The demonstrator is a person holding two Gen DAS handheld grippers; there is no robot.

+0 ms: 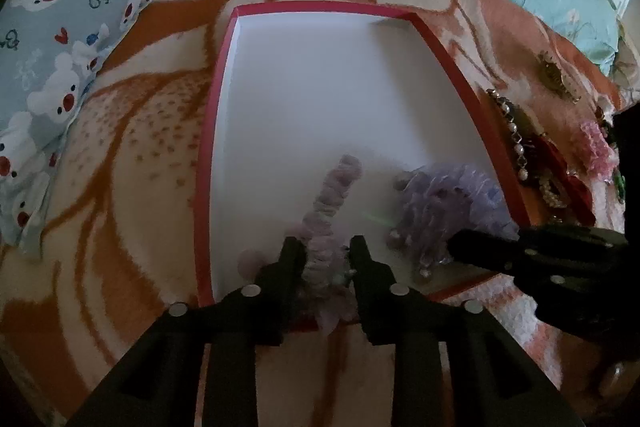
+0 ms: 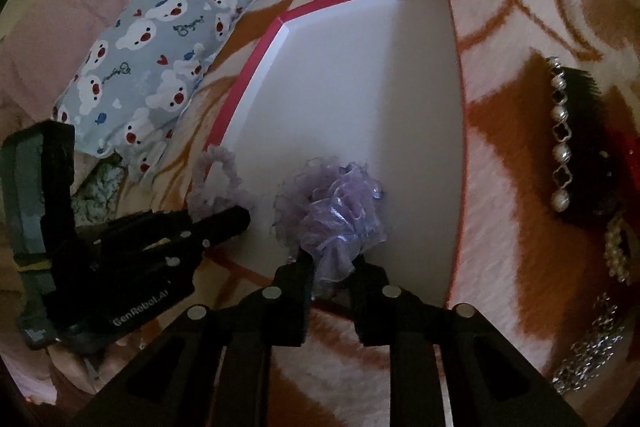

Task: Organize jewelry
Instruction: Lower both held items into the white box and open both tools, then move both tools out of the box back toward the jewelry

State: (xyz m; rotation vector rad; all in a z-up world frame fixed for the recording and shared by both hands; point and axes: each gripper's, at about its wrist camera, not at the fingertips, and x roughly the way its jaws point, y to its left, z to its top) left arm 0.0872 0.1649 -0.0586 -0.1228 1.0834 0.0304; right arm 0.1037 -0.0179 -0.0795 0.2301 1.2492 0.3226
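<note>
A shallow white box with a red rim (image 1: 444, 47) (image 2: 256, 67) lies on a patterned blanket. My left gripper (image 1: 326, 253) stands over its near edge, jaws slightly apart, and a pale lilac fuzzy scrunchie (image 1: 336, 187) lies loose between the fingers and reaches into the box. My right gripper (image 2: 332, 263) is also a little open, with the tail of a purple organza scrunchie (image 2: 340, 211) (image 1: 448, 203) between its fingers. That scrunchie rests on the box floor. Each gripper shows in the other's view, the right gripper (image 1: 472, 247) beside the left gripper (image 2: 236, 219).
A bear-print pillow (image 1: 72, 27) (image 2: 160, 59) lies left of the box. Right of it on the blanket sit a pearl chain (image 1: 516, 139) (image 2: 560, 131), a gold brooch (image 1: 554, 75), a pink scrunchie (image 1: 596, 143), red pieces (image 1: 560, 167) and a silver chain (image 2: 592, 347).
</note>
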